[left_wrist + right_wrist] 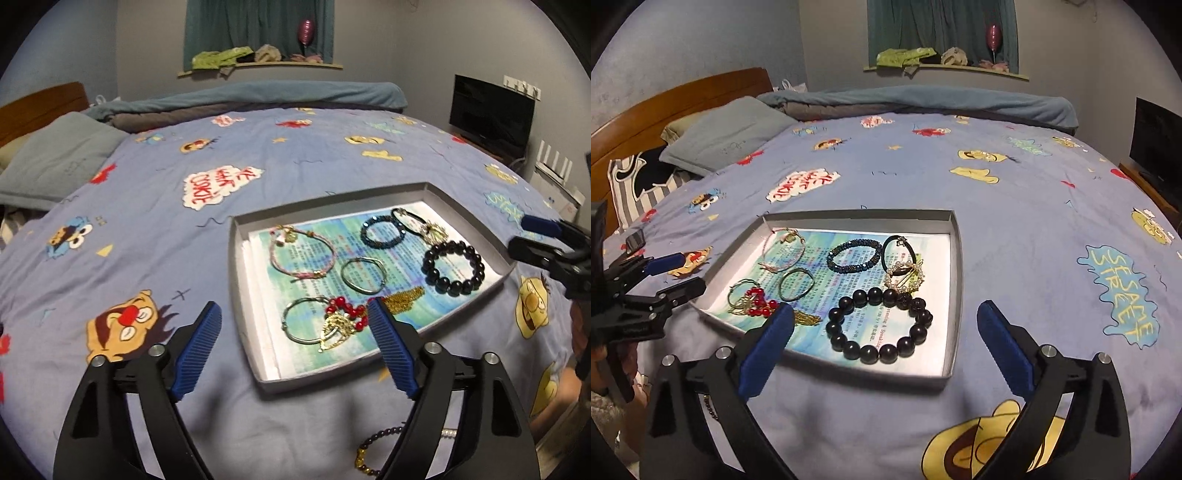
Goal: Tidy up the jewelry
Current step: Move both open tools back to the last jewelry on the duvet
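A shallow grey box tray (243, 236) (955, 258) lies on the bed and holds several bracelets: a large dark bead bracelet (453, 267) (881, 325), a blue bead bracelet (382, 232) (854, 255), a pink cord bracelet (302, 256), silver bangles (364, 275), a red bead piece (345, 310) (759, 301) and a gold chain (402, 297). A dark bead bracelet with a gold charm (373, 450) lies on the bedspread outside the tray. My left gripper (295, 317) is open and empty over the tray's near corner. My right gripper (886, 321) is open and empty over the tray's near edge.
The bedspread (147, 229) is blue with cartoon prints. Pillows (727, 136) and a folded blanket (923, 99) lie at the far side. A dark screen (491, 114) stands to the right. The right gripper also shows at the right edge of the left wrist view (546, 243).
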Available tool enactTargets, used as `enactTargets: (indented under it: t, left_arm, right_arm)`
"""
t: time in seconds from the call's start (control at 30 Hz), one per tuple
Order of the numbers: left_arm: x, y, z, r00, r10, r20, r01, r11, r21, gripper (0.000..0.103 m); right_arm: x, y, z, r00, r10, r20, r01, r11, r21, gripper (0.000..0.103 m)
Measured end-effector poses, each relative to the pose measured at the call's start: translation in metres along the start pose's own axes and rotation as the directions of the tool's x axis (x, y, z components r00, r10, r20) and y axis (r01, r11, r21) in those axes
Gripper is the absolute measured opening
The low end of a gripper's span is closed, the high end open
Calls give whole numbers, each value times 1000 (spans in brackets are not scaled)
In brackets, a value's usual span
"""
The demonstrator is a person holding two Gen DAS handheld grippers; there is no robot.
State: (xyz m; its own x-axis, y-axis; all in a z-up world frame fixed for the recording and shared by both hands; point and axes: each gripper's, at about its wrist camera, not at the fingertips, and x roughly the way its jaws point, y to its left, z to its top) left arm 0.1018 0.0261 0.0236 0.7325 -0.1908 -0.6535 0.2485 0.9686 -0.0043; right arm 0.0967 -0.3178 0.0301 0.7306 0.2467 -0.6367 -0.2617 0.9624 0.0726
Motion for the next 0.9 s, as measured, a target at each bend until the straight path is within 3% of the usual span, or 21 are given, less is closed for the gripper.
enactTargets:
  t: [0.43,0.9]
  left_arm:
    - [-24,9,-2,999,38,38,-37,999,-34,94]
    - [-28,3,-57,998,24,-54,-24,1000,-2,94]
  right_arm:
    - [-28,-2,-26,999,0,51,-3,999,52,98]
    - [-7,37,-73,997,51,-64,-55,997,-57,98]
